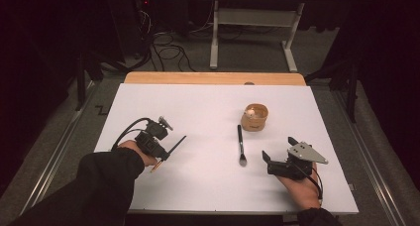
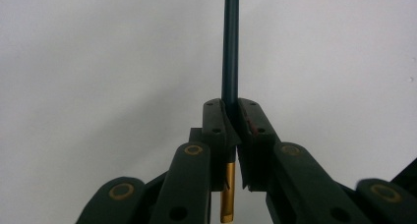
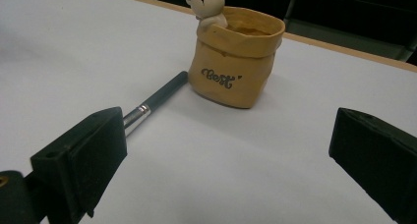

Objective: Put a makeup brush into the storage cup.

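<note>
Brush [image 1: 171, 150] in the high view sits clamped in the left gripper [image 1: 163, 155], slim handle slanting up-right toward the bag-shaped holder [image 1: 254, 117], well apart; the right gripper [image 1: 277, 151] is nearer that holder. Left gripper view: jaws pinch the dark handle [image 2: 229, 47] lengthwise. Right gripper view: jaws wide and empty, a second brush [image 3: 156, 102] just beside the holder lettered "Best" [image 3: 221, 78].

High view overhead, facing forward, table [image 1: 208, 186] shared (gripper views close)

A: In the left gripper view, the thin brush [image 2: 230, 42] runs past the top edge, its gold end [image 2: 227, 194] partly behind the jaws.

B: In the right gripper view, a jaw hides the second brush's [image 3: 160, 98] bristles.
</note>
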`<control>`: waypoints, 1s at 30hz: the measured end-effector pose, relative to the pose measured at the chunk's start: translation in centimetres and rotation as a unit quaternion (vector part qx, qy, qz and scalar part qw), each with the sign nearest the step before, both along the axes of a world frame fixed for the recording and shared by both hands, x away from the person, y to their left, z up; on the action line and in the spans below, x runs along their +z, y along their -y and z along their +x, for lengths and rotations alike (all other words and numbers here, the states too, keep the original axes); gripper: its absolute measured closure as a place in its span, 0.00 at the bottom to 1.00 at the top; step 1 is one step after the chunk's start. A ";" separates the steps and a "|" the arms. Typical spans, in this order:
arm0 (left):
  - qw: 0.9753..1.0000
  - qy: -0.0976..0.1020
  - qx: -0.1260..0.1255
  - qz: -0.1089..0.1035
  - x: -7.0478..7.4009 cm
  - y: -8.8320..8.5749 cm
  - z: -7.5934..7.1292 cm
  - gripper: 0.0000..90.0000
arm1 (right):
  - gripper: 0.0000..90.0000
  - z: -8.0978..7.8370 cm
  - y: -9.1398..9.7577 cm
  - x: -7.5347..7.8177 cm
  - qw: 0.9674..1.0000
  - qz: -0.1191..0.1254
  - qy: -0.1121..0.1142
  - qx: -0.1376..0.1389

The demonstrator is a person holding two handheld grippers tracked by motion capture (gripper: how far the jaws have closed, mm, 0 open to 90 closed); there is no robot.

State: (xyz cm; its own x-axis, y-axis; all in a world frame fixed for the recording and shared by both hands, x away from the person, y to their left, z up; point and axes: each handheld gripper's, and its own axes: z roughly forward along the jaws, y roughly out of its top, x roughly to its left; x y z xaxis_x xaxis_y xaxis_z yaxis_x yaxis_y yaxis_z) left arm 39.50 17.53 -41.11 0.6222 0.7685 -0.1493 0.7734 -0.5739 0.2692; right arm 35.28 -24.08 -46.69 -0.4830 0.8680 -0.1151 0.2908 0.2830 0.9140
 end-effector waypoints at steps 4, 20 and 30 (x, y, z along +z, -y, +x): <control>1.000 0.001 -0.014 0.002 1.0 0.0 0.2 0.92 | 0.02 0.0 -0.1 0.0 1.000 0.000 -0.001 0.003; 0.994 0.016 -0.105 0.030 3.5 2.5 1.3 0.92 | 0.05 -0.4 -1.0 0.0 1.000 -0.017 0.009 0.019; 0.986 -0.004 -0.161 0.047 2.6 4.4 0.6 0.92 | 0.07 -1.2 -3.2 0.8 0.997 -0.039 0.027 0.058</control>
